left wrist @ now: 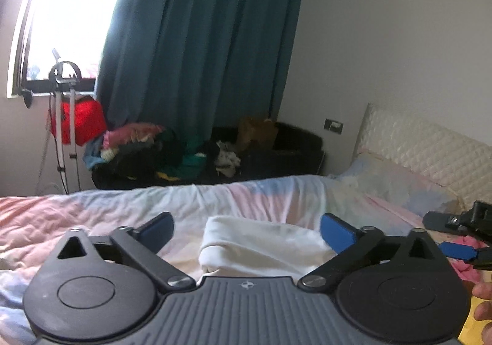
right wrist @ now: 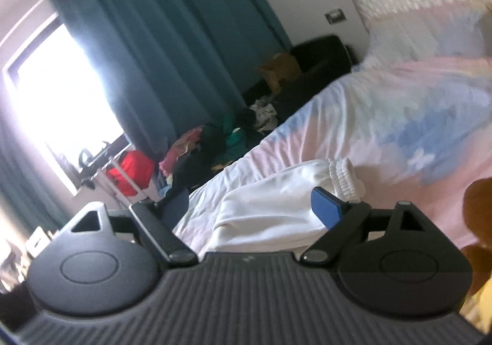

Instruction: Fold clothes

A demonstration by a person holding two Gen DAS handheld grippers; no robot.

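Note:
A white garment (left wrist: 258, 243) lies folded over on the pastel bed sheet (left wrist: 92, 209), right in front of my left gripper (left wrist: 247, 229), which is open and empty, its blue pads on either side of the cloth. In the right wrist view the same white garment (right wrist: 276, 203) shows a ribbed cuff (right wrist: 346, 178). My right gripper (right wrist: 249, 206) is open and empty above it. The right gripper also shows at the right edge of the left wrist view (left wrist: 461, 237). A pink cloth (left wrist: 467, 255) lies under it.
A padded cream headboard (left wrist: 430, 148) and pillow (left wrist: 393, 178) are at the right. Beyond the bed stand a dark sofa (left wrist: 292, 145) heaped with clothes (left wrist: 138, 145), a teal curtain (left wrist: 200, 37), a bright window (left wrist: 67, 6) and a white stand (left wrist: 66, 117).

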